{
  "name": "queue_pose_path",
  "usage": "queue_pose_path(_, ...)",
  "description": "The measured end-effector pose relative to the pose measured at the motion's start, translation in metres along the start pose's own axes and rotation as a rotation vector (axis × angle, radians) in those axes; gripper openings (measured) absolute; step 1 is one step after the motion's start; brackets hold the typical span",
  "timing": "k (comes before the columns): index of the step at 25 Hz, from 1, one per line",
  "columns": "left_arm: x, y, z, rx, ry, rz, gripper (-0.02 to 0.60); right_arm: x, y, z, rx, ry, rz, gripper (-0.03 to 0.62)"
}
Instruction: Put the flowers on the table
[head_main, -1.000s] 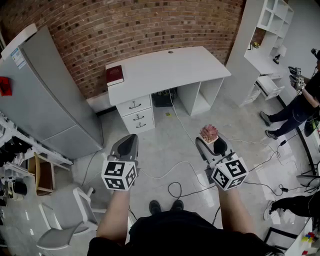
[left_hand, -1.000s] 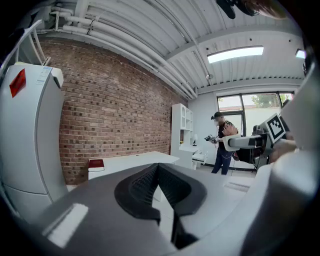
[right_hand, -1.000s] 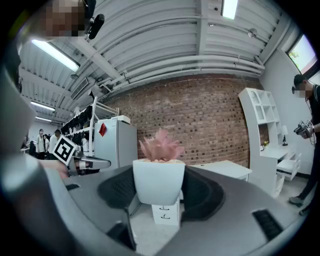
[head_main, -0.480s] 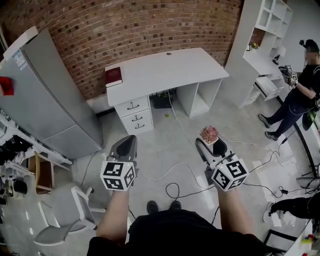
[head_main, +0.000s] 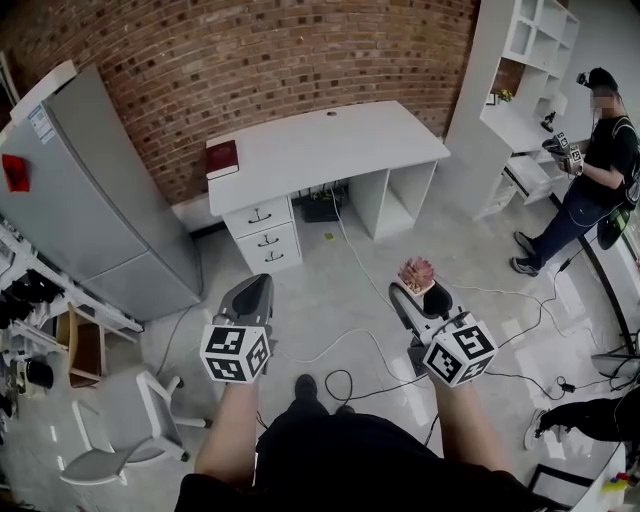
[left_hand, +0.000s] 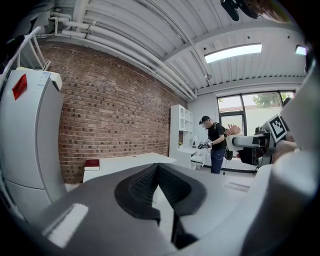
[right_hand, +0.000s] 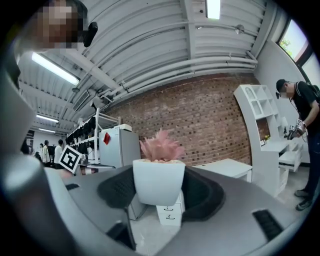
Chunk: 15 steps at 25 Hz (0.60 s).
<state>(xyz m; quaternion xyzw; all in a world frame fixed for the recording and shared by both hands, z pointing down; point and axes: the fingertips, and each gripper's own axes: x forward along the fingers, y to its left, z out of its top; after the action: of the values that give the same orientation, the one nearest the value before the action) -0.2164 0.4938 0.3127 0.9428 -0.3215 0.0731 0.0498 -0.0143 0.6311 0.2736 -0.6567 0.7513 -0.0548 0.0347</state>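
Note:
A small white pot of pink flowers (right_hand: 159, 181) sits upright between the jaws of my right gripper (right_hand: 159, 192), which is shut on it. From the head camera the flowers (head_main: 416, 272) show at the tip of the right gripper (head_main: 425, 290), held over the floor. The white desk (head_main: 330, 145) stands ahead against the brick wall, some way off. My left gripper (head_main: 252, 296) is shut with nothing in it; its jaws meet in the left gripper view (left_hand: 158, 186).
A dark red book (head_main: 222, 157) lies on the desk's left end. A grey fridge (head_main: 90, 200) stands at left, a white chair (head_main: 120, 430) near my left side. Cables (head_main: 350, 370) trail across the floor. A person (head_main: 585, 170) stands by the white shelves (head_main: 520, 70) at right.
I have shifted slightly; the desk sits a little lower left in view. The person at right has moved further into view. Both grippers keep their hold and pose.

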Motion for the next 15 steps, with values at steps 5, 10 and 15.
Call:
queue_pose_path(5,0.022,0.003,-0.005,-0.008,0.003,-0.022,0.011,0.010,-0.011,-0.006,0.009,0.008,-0.009,0.238)
queue_pose_path(10,0.065,0.023,-0.013,-0.036,0.010,-0.048,0.011,0.044,-0.034,-0.015,0.016,0.036,-0.025,0.238)
queue_pose_path(15,0.126,0.063,-0.008,-0.052,0.011,-0.081,0.011,0.112,-0.065,-0.017,0.017,0.062,-0.046,0.238)
